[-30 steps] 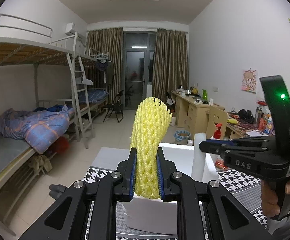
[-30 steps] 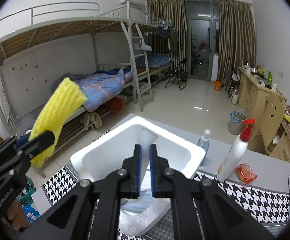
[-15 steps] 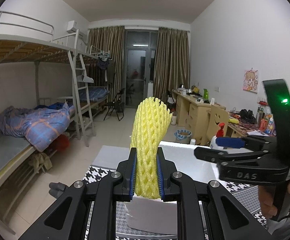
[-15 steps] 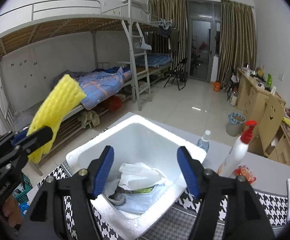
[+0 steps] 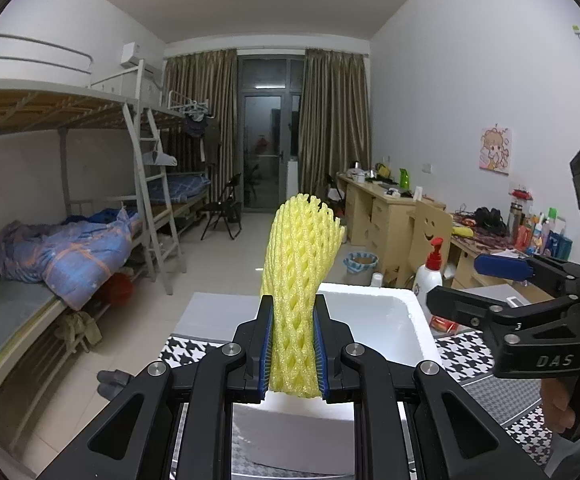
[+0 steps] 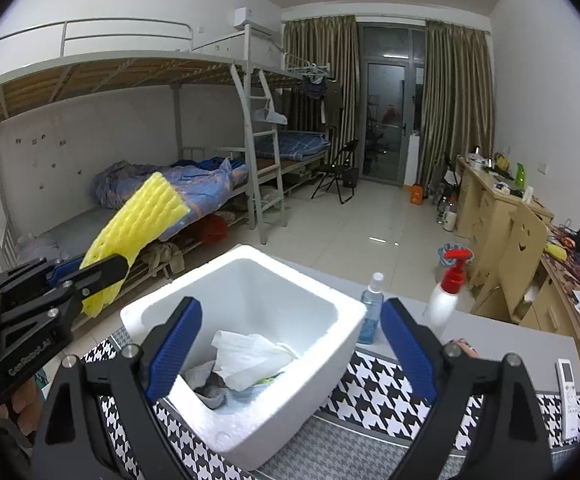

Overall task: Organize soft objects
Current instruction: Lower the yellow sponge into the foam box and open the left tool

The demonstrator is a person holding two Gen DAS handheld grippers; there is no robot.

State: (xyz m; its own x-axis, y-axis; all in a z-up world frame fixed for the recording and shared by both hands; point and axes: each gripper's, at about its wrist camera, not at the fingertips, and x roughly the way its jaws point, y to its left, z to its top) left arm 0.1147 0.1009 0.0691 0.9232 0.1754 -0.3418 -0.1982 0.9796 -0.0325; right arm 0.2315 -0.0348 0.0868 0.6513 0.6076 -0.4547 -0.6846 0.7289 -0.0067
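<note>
My left gripper (image 5: 293, 344) is shut on a yellow foam net sleeve (image 5: 300, 280), held upright above the near rim of a white foam box (image 5: 390, 320). The sleeve also shows in the right wrist view (image 6: 138, 232), left of the box (image 6: 330, 344). My right gripper (image 6: 290, 340) is open wide and empty, above the box, its blue pads (image 6: 176, 344) apart; it also shows at the right of the left wrist view (image 5: 474, 284). Inside the box lie a white plastic bag (image 6: 250, 356) and crumpled grey and blue cloth (image 6: 214, 390).
The box stands on a houndstooth mat (image 6: 374, 396) on a grey table. A blue spray bottle (image 6: 372, 312), a white pump bottle with red top (image 6: 446, 292) and a remote (image 6: 568, 396) stand right of the box. Bunk beds (image 6: 170, 168) are behind.
My right gripper was shut on a white object, then opened wide and let it drop into the box, and has drawn back to the right. My left gripper still holds the sleeve.
</note>
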